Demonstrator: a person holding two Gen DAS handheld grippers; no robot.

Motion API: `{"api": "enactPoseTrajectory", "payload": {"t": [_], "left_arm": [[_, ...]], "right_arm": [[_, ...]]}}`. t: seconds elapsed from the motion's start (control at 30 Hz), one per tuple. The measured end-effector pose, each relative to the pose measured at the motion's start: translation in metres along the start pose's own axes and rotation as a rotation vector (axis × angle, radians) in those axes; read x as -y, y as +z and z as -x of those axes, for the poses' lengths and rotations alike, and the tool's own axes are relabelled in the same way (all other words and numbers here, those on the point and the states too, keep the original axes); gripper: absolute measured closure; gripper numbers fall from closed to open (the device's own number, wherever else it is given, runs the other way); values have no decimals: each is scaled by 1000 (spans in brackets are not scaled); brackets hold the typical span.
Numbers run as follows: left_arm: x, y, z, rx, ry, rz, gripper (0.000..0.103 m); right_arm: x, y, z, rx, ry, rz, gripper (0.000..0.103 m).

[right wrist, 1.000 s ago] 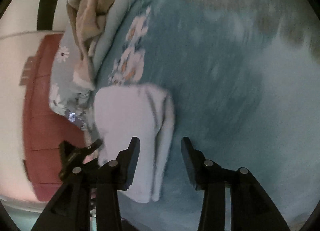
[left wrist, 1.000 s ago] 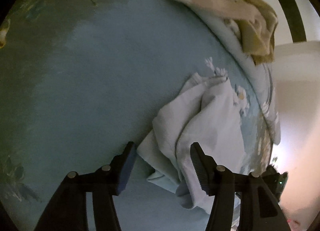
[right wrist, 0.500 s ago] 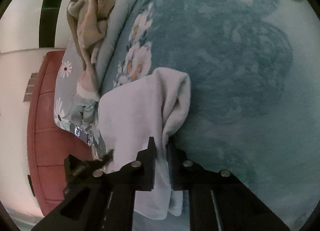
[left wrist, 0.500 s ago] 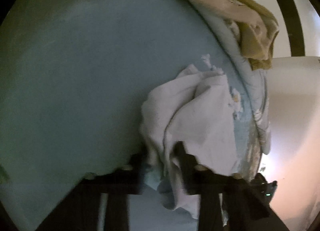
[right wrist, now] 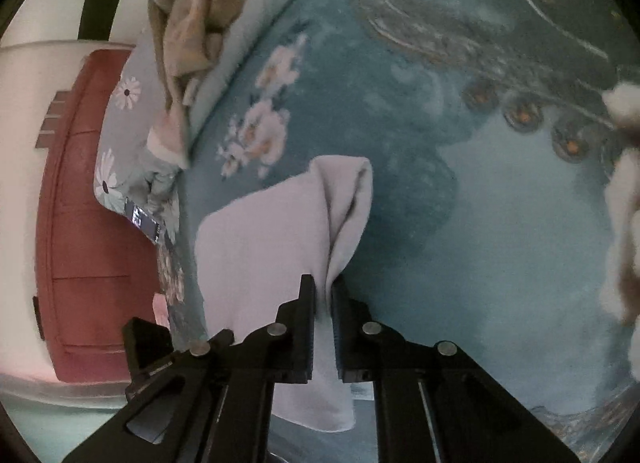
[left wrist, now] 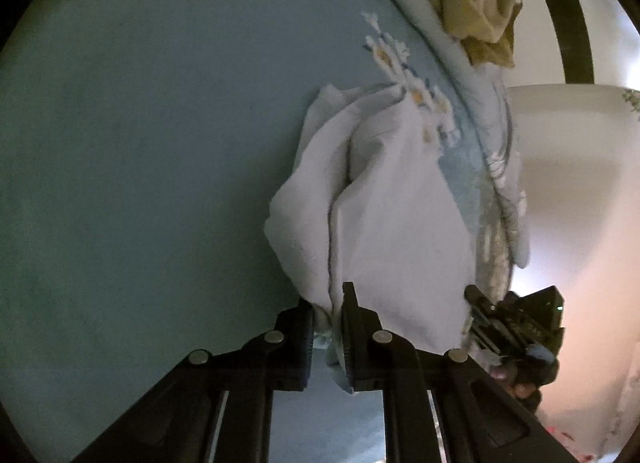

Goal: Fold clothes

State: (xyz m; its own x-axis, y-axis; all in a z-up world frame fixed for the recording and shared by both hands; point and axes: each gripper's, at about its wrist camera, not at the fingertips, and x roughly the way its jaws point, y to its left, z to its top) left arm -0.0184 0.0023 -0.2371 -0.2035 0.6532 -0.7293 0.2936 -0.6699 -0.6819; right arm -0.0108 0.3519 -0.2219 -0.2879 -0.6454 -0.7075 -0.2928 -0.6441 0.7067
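- One second ago both grippers stood spread over the pale cloth (left wrist: 396,223); half a second ago they had pressed in on it; they are pinching it now.
- The left gripper (left wrist: 327,327) has its fingers pressed together on a bunched edge of the pale cloth, with a wad of fabric poking out below the pads.
- The right gripper (right wrist: 323,323) pinches another edge of the same cloth, and a flap hangs down past its fingers.
- The cloth has come up off the blue bedspread (left wrist: 140,183): a second ago it lay crumpled flat there, and now it hangs stretched between the two grippers.
- In the left wrist view the right gripper shows at the cloth's right edge, so the held edge runs across from one gripper to the other.
- The cloth's long axis runs away from the grippers toward the flower print (right wrist: 260,119) on the bedspread, with long folds running the same way.
- The cloth's far end comes close to that flower print.
- A tan garment (right wrist: 192,35) lies heaped beyond the flower print, well apart from the pale cloth.
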Motion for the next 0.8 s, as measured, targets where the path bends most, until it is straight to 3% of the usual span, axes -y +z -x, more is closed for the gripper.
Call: {"api": "enactPoseTrajectory", "payload": {"t": [0.07,0.13,0.17,0.2,0.23,0.27,0.5,0.67,0.8], "left_arm": [[-7,2,9,6,-11,15,83],[-5,5,18,33,-2,16,70],[-4,8,23,55,8,12,57],[-5,13,29,71,10,10,49],[-8,18,34,82,2,10,45],[-8,22,35,83,3,6,42],[4,40,1,10,90,-71,40],[8,44,-3,-1,76,-82,42],[10,44,-5,-2,87,-75,43]], "right_arm": [[6,-1,-5,3,23,-10,92],[13,-3,-4,18,36,-29,87],[16,-4,-4,21,42,-36,82],[19,-5,-4,27,50,-47,68],[22,-7,-4,40,64,-63,61],[26,-8,-5,46,75,-77,61],[28,-16,-20,36,111,-105,61],[24,-21,-28,36,133,-106,61],[17,-23,-32,29,126,-90,72]]}}
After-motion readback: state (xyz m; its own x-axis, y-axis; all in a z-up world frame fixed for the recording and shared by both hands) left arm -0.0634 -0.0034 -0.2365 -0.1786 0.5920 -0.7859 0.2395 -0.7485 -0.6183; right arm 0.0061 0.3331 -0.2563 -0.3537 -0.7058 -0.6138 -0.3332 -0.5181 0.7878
